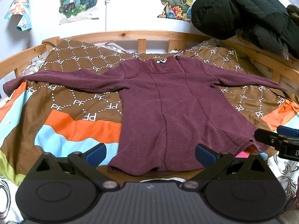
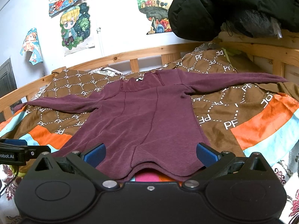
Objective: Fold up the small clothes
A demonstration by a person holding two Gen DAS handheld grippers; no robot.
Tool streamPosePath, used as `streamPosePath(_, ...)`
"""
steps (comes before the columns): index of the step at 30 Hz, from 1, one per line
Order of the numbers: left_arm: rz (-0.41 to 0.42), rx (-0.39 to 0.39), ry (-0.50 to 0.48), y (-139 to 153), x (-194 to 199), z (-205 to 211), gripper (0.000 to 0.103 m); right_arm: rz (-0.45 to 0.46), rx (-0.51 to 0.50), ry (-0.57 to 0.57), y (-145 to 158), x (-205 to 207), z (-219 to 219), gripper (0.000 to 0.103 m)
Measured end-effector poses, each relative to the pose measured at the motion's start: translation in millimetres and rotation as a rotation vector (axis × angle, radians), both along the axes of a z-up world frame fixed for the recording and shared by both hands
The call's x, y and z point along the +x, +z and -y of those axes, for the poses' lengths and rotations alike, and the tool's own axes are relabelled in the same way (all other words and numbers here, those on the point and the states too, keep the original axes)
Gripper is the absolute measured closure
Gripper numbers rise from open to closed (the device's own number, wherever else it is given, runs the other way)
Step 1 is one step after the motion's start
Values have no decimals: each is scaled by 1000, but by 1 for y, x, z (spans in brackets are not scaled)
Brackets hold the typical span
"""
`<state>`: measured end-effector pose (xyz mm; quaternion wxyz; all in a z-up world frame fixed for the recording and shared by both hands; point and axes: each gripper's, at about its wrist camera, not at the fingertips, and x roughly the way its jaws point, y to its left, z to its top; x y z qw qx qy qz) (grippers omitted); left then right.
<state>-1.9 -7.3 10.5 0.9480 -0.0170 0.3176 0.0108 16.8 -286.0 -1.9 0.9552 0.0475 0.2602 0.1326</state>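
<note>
A maroon long-sleeved top (image 1: 168, 102) lies flat on the bed, collar toward the wall, both sleeves spread out sideways. It also shows in the right wrist view (image 2: 145, 115). My left gripper (image 1: 150, 154) is open and empty, just above the left part of the hem. My right gripper (image 2: 150, 154) is open and empty over the right part of the hem, which is slightly lifted and wavy. The right gripper also shows at the right edge of the left wrist view (image 1: 276, 140).
A brown blanket (image 1: 78, 100) with white PF print and orange and blue bands covers the bed. A wooden bed rail (image 1: 142, 34) runs behind it. A black padded jacket (image 1: 243, 9) hangs at the upper right. Posters hang on the wall.
</note>
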Motion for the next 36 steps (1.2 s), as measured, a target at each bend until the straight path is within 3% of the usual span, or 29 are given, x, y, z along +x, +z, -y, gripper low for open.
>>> streamPosePath(18, -11, 3, -9, -3, 3, 0, 0, -2, 9, -15, 2, 1, 1, 0)
streamPosePath(23, -55, 77, -24, -4, 27, 4, 0, -20, -88, -102, 12, 16, 2, 0)
streamPosePath(28, -18, 144, 15, 15, 65, 7, 0, -27, -84, -173, 25, 48, 29, 0)
streamPosePath(33, -23, 13, 132, 50, 117, -14, 0, 78, -133, -254, 41, 83, 63, 0)
streamPosePath(36, -16, 4, 191, 73, 144, -21, 0, 91, -104, -305, 50, 104, 92, 0)
